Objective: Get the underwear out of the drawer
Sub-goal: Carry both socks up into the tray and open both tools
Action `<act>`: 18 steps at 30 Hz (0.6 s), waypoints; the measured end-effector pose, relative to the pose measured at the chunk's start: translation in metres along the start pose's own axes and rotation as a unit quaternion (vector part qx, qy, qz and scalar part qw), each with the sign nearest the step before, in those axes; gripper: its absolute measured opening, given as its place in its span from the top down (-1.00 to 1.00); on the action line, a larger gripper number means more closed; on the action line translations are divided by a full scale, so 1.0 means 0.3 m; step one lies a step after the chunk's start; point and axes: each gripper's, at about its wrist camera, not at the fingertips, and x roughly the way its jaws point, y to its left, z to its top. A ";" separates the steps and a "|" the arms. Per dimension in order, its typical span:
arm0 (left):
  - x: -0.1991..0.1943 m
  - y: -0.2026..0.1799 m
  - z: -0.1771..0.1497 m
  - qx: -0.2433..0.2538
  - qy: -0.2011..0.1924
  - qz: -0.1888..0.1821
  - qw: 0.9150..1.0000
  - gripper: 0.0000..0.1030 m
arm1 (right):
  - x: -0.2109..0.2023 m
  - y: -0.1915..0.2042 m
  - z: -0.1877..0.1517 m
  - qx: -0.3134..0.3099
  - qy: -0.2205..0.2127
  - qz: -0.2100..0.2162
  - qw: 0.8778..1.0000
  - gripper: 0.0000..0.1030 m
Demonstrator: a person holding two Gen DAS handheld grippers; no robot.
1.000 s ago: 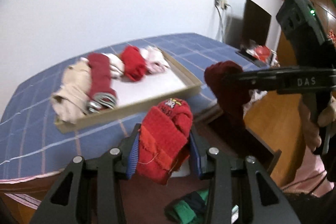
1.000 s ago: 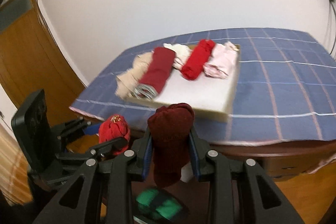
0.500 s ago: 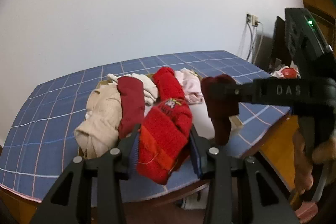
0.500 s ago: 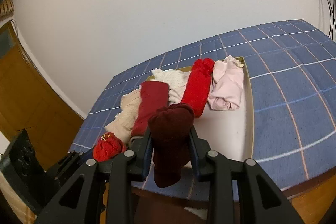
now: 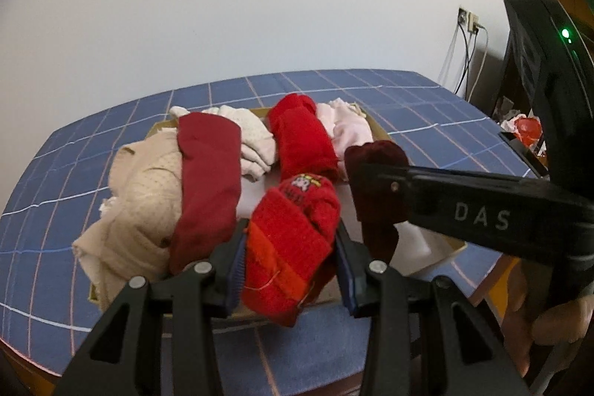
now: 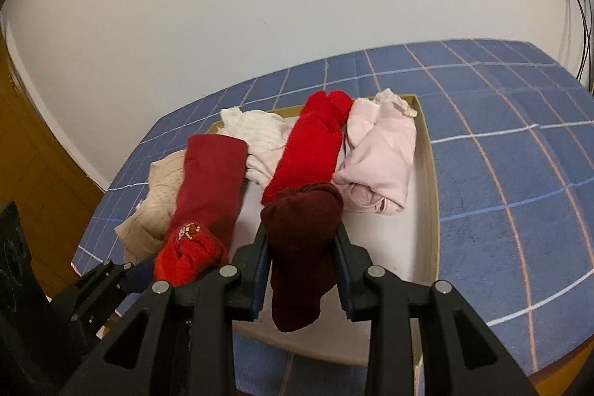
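Observation:
My left gripper (image 5: 291, 249) is shut on a bright red rolled garment (image 5: 293, 240) with a small embroidered patch, held above the near edge of a shallow tan tray (image 5: 378, 130). My right gripper (image 6: 300, 257) is shut on a dark maroon rolled garment (image 6: 299, 236), held above the tray's (image 6: 432, 195) near end. The maroon garment also shows in the left wrist view (image 5: 375, 173), and the red one in the right wrist view (image 6: 189, 251). In the tray lie a beige piece (image 5: 144, 195), a dark red piece (image 5: 208, 180), a white dotted piece (image 5: 252, 136), a red roll (image 6: 315, 143) and a pink piece (image 6: 382, 158).
The tray sits on a table with a blue checked cloth (image 6: 519, 136) against a white wall. A wooden door (image 6: 33, 173) stands at the left. Wall sockets with cables (image 5: 469, 25) and a dark cabinet with red items (image 5: 527, 128) are at the right.
Both grippers have risen from below the table edge to above the tray's near end, each still holding its garment. The green item on the floor has left view.

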 end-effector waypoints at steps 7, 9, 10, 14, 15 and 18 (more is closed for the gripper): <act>0.076 0.019 0.008 -0.011 0.021 0.002 1.000 0.21 | 0.079 -0.004 0.006 -0.001 0.017 -0.007 1.000 0.34; 0.097 0.018 0.005 -0.010 0.026 0.002 1.000 0.21 | 0.098 0.001 0.010 -0.003 0.021 -0.006 1.000 0.34; 0.107 0.019 0.004 -0.011 0.029 0.002 1.000 0.21 | 0.104 0.004 0.012 -0.004 0.021 -0.007 1.000 0.34; 0.137 0.027 0.005 -0.014 0.036 0.003 0.999 0.21 | 0.131 0.023 0.018 -0.017 0.025 -0.012 0.999 0.33; 0.142 0.027 0.007 -0.013 0.036 0.003 0.999 0.21 | 0.137 0.025 0.018 -0.018 0.027 -0.012 0.999 0.33; 0.153 0.028 0.004 -0.012 0.034 0.009 0.999 0.21 | 0.154 0.024 0.016 -0.018 0.031 -0.011 0.999 0.33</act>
